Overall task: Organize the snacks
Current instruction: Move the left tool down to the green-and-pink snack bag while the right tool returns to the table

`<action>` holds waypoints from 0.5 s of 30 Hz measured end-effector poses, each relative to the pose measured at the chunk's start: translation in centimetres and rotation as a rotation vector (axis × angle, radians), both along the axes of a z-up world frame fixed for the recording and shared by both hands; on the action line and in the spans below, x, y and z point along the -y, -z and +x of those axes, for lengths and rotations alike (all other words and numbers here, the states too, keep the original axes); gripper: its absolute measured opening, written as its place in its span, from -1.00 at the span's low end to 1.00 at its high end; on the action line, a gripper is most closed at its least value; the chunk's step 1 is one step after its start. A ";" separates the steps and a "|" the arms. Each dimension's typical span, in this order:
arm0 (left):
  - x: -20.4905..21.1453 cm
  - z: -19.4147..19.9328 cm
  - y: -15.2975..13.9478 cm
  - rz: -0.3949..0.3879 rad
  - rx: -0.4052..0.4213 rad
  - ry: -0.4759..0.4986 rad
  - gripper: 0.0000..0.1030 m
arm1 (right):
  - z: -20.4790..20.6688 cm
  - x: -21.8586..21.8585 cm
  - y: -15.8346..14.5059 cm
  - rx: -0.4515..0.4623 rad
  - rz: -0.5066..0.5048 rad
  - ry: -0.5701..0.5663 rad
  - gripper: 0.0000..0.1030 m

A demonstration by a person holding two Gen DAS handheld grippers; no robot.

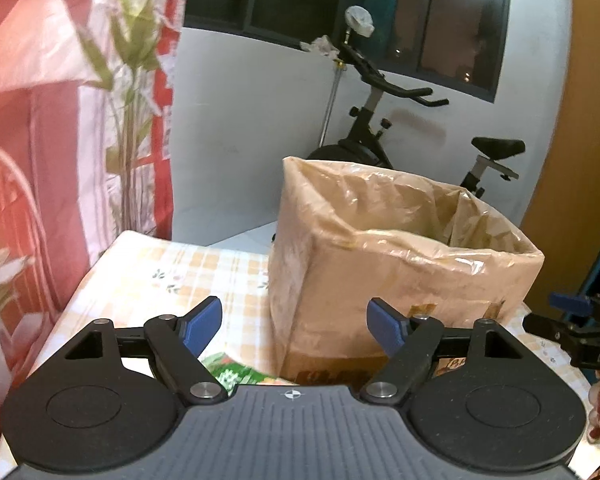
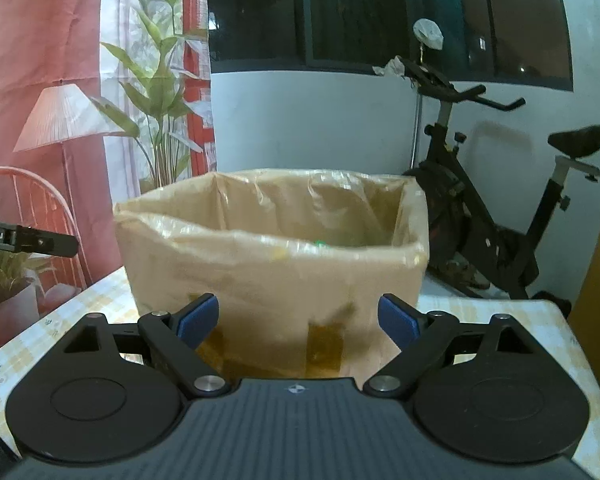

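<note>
A cardboard box [image 2: 276,280] lined with a plastic bag [image 1: 400,216] stands open on the checked worktop [image 1: 172,276], probably so snacks can drop straight in. A green snack packet [image 1: 236,372] lies at the box's foot, at 6 o'clock in the left view. Left gripper [image 1: 294,326] and right gripper [image 2: 298,320] both sit level, facing the box, fingers spread wide, holding nothing.

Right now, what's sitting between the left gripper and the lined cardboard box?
In the left wrist view, a green snack packet lies on the table just below the open left gripper, in front of the cardboard box.
</note>
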State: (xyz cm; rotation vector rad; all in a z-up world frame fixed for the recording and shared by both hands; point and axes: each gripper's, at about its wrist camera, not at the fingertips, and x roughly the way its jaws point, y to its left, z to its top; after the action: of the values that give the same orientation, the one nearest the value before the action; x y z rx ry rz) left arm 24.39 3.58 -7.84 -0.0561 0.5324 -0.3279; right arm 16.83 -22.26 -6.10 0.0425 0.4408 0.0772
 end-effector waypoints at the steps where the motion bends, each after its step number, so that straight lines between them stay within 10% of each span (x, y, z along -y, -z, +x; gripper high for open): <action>1: -0.3 -0.3 0.2 -0.006 -0.001 -0.005 0.58 | -0.3 0.0 0.3 -0.005 0.003 0.002 0.73; 15: -1.7 -2.6 3.1 -0.006 -0.027 -0.047 0.56 | -1.8 -0.5 3.2 -0.079 0.045 0.021 0.73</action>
State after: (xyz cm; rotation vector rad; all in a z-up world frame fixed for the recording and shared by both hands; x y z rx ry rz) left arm 21.76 5.26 -10.94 -0.0789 0.5560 -0.2836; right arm 15.01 -21.77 -9.29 0.0945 0.5178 0.0652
